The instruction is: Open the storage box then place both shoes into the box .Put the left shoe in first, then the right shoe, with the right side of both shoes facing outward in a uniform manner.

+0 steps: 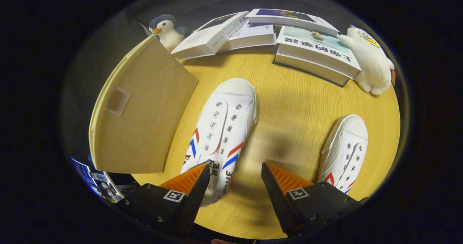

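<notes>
**Gripper spread wide above the shoes; box flap raised**

The gripper (235, 171) hangs over a round wooden table (289, 103) with its fingers set wide apart and nothing clamped between them. One finger's tip overlaps the heel end of the nearer shoe (220, 128); whether it touches the shoe cannot be told. The other finger's tip sits over bare tabletop.

That nearer shoe is a white lace-up sneaker, laces missing, with red and blue stripes on its side. It lies sole-down, toe pointing away from the fingers toward the books. The second shoe (345, 150), of the same pattern, lies well apart from it on the other side of the fingers, also sole-down and toe pointing away.

The beige fabric storage box (141, 106) stands beside the nearer shoe. A broad flat panel of it, carrying a small square patch, faces the camera and tilts up; the interior is not visible.

Beyond the shoes, several books (314, 52) lie stacked and overlapping along the far edge. A penguin plush (167, 29) stands behind the box, and a white plush (370, 61) rests against the outermost book.
</notes>
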The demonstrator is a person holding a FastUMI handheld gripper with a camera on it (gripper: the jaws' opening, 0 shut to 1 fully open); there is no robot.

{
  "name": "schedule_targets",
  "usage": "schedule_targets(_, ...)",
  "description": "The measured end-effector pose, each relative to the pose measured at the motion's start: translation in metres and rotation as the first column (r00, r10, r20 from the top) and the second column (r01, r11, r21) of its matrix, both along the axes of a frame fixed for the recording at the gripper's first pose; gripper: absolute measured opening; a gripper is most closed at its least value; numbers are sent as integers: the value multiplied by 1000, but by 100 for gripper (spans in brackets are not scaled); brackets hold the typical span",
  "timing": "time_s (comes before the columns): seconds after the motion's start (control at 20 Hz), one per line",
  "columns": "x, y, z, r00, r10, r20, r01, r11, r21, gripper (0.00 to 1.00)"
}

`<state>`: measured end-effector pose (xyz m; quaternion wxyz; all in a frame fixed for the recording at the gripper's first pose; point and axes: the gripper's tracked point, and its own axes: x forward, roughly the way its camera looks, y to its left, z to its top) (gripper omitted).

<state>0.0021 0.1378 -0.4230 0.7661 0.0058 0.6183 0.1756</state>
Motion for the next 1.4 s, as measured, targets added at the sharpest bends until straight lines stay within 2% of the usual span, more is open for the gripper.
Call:
schedule_targets(0.15, 4, 5, -11, 999, 48, -2, -49, 999, -23, 85)
schedule_targets(0.25, 2, 18, -12, 998, 55, -29, -54, 998, 35, 71)
schedule_targets(0.3, 0, 21, -11, 997, 61, -45, -59, 997, 57, 51)
schedule_targets(0.4, 2, 20, -8, 998, 54, -42, -50, 996, 79, 30)
schedule_targets(0.55, -1, 14, -6, 987, -99, -124, 115, 986, 123, 3)
schedule_targets(0.7, -5, 16, 3, 973, -143, -183, 176, 968, 181, 2)
schedule_targets(1.1, -12, 16, 53, 974, -138, -178, 177, 957, 229, 2)
schedule_targets(1.4, -8, 16, 105, 986, -116, -121, 143, 958, 247, 2)
